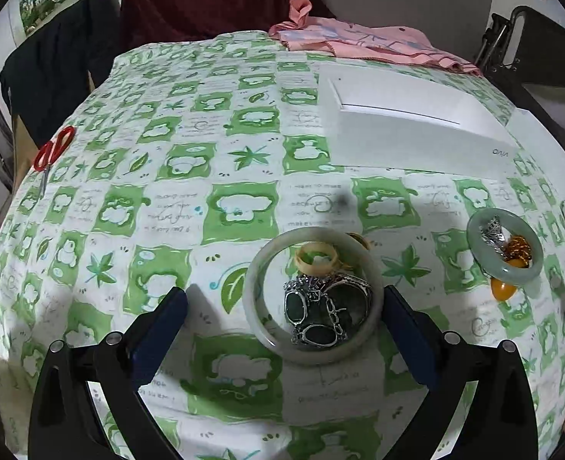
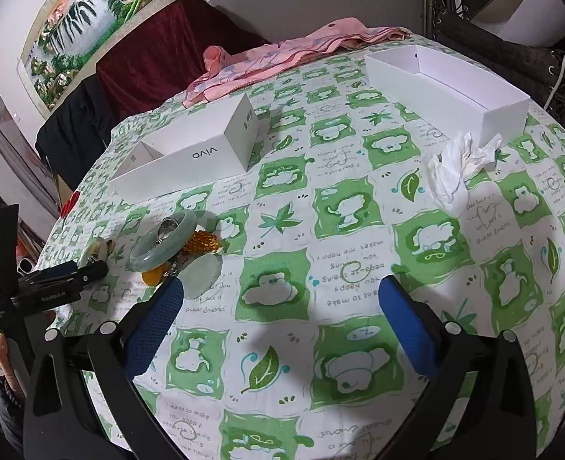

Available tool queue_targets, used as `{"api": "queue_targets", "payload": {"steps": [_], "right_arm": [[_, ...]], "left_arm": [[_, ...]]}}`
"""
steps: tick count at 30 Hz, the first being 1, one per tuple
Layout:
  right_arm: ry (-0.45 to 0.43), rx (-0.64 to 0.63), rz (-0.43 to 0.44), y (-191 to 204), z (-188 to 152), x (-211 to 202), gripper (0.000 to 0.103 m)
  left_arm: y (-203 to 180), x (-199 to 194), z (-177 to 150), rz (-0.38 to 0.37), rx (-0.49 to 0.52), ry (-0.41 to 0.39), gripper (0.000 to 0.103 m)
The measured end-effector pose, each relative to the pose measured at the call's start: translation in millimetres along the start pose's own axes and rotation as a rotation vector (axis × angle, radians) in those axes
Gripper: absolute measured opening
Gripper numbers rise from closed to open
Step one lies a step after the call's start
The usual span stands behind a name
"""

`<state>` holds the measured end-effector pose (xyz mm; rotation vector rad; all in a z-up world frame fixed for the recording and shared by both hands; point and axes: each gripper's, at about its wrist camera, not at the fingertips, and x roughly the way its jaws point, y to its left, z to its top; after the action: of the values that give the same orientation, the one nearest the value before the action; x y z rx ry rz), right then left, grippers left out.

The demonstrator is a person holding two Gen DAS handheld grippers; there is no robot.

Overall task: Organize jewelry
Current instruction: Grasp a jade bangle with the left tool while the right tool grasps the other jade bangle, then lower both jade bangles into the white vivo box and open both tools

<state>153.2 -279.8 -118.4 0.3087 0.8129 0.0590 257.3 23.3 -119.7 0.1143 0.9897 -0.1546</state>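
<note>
On the far left edge of the table, in the left wrist view, red scissors (image 1: 53,152) lie on the green and white tablecloth (image 1: 129,176). Further right, near the middle of the front edge, the left gripper (image 1: 286,320) is spread wide and grips nothing. Between its two blue fingers (image 1: 160,331) lies a pale bangle (image 1: 313,293), apart from both of them. Inside the bangle there are a yellow ring (image 1: 317,258) and a heap of silver jewelry with dark green stones (image 1: 324,308). Behind it, toward the far edge, stands a white box (image 1: 409,122), and a pink cloth (image 1: 363,44) lies at the far edge itself. Near the right edge is a green bangle (image 1: 504,247) with a silver piece and an orange beaded piece inside, and an amber pendant (image 1: 503,289) touches it at the front.

In the right wrist view, the same green bangle (image 2: 163,243) is at the left edge, with a flat pale disc (image 2: 202,272), maybe a jade pendant, just beside it. The right gripper (image 2: 282,310) is also released and empty, above bare tablecloth. To the right lies crumpled white tissue (image 2: 457,166), and behind it an open white tray (image 2: 447,88) at the far right corner.
</note>
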Motion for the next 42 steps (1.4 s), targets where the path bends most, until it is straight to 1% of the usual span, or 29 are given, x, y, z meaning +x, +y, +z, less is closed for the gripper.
{"api": "queue_targets", "payload": {"steps": [3,5,6,8,9,12,15,17,19,22,23,25,26,27,28,30,31,32,35,37,38,40,42], "right_arm": [[0.003,-0.029,-0.005,6.2,-0.3,0.3,0.097],[0.021,-0.075,0.0,15.5,1.3,4.2,0.097],[0.027,-0.101,0.002,21.4,2.2,6.3,0.097],[0.043,-0.176,-0.001,38.4,5.5,12.8,0.097],[0.051,-0.221,-0.004,49.0,7.3,16.2,0.097],[0.063,-0.358,0.007,80.9,12.1,25.3,0.097],[0.041,-0.437,-0.002,101.2,17.4,32.0,0.097],[0.057,-0.451,0.009,108.7,22.7,41.7,0.097],[0.086,-0.442,0.029,111.7,27.6,53.1,0.097],[0.104,-0.445,0.027,116.6,28.9,66.4,0.092],[0.117,-0.447,0.026,115.7,28.8,71.7,0.088],[0.146,-0.445,0.032,114.8,25.9,79.9,0.083],[0.14,-0.452,0.027,114.7,24.7,79.4,0.08],[0.131,-0.464,0.03,115.6,24.4,77.9,0.072],[0.127,-0.474,0.027,116.5,23.6,78.2,0.069],[0.122,-0.47,0.038,114.1,22.7,76.7,0.069],[0.12,-0.472,0.042,112.8,22.0,75.6,0.069],[0.119,-0.474,0.045,111.9,21.1,73.8,0.069],[0.117,-0.475,0.054,109.4,17.9,69.1,0.069],[0.122,-0.477,0.056,109.2,17.1,68.7,0.069],[0.127,-0.482,0.053,110.5,17.1,69.9,0.07],[0.127,-0.497,0.038,113.7,16.1,71.6,0.07],[0.114,-0.501,0.035,114.7,15.1,70.0,0.069]], "left_arm": [[-13.3,-2.1,2.9,0.052,0.048,-0.028,0.099],[-14.2,-1.3,3.9,0.057,0.05,-0.035,0.099],[-12.4,-0.1,4.8,0.049,0.041,-0.033,0.099],[-2.6,2.8,3.6,-0.006,-0.007,-0.019,0.099],[0.9,2.9,2.8,-0.011,-0.016,-0.021,0.099],[-0.2,2.1,0.4,-0.011,0.0,-0.025,0.099],[2.6,0.3,-0.6,-0.017,0.004,-0.015,0.099],[3.9,-1.6,-1.3,-0.016,-0.012,-0.02,0.097],[5.2,-3.9,-1.4,-0.013,-0.015,-0.034,0.087],[2.5,-6.2,-3.2,-0.013,-0.004,-0.045,0.078],[0.8,-6.8,-3.3,-0.014,0.004,-0.048,0.077],[-2.8,-7.4,-3.5,-0.012,0.022,-0.053,0.075],[-4.1,-7.5,-3.5,-0.02,0.028,-0.053,0.075],[-4.7,-7.3,-3.8,-0.025,0.031,-0.053,0.075],[-5.8,-7.4,-3.9,-0.03,0.036,-0.053,0.075],[-7.5,-8.0,-4.6,-0.03,0.043,-0.056,0.073],[-8.6,-9.2,-5.4,-0.035,0.049,-0.061,0.069],[-9.5,-10.3,-6.2,-0.045,0.054,-0.064,0.069],[-13.6,-11.5,-7.8,-0.039,0.065,-0.069,0.069],[-12.9,-10.7,-7.4,-0.052,0.059,-0.063,0.069],[-11.9,-10.1,-7.2,-0.057,0.055,-0.06,0.069],[-11.3,-9.2,-6.7,-0.064,0.049,-0.055,0.073],[-12.4,-9.4,-7.1,-0.06,0.056,-0.057,0.072]]}}
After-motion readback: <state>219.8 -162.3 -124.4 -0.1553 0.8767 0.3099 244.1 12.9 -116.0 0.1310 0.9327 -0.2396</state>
